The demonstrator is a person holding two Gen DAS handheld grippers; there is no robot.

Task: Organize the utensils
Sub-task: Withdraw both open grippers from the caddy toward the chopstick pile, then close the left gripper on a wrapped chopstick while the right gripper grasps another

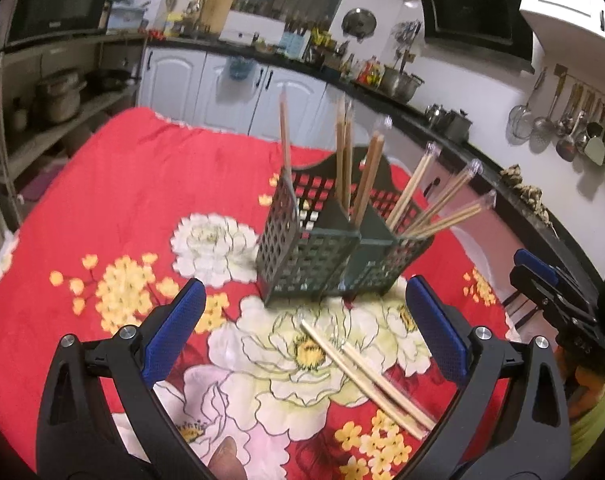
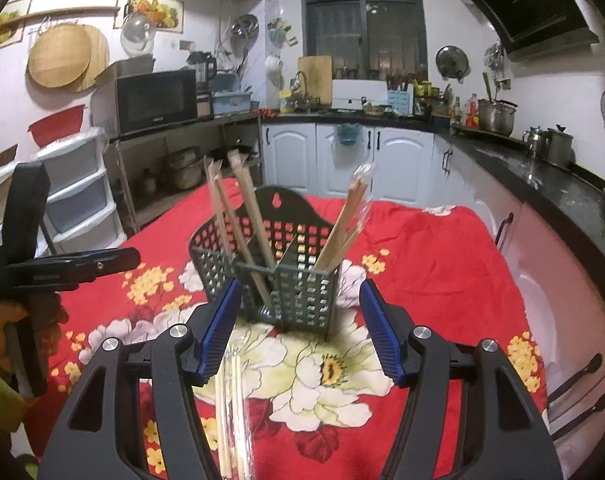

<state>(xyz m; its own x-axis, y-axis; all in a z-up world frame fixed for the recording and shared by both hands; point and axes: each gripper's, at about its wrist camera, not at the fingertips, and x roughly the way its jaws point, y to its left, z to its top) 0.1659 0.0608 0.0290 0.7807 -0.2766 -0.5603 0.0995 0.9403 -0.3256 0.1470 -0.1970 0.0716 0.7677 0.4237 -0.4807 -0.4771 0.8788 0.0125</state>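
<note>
- Left gripper (image 1: 304, 316): jaws seen wide apart, nothing held; wrapped chopsticks (image 1: 366, 372) lie on the cloth (image 1: 142, 184) betw. its fingers, untouched.
- Right gripper (image 2: 298, 328): jaws apart, nothing gripped; the same pair is seen low, just inside its left finger.
- Holder (image 1: 334, 240), dark green w/ lattice walls, stands upright on the cloth just beyond both grippers.
- Several chopstick pairs stand tilted in the holder's compartments; exact count can't be told.
</note>
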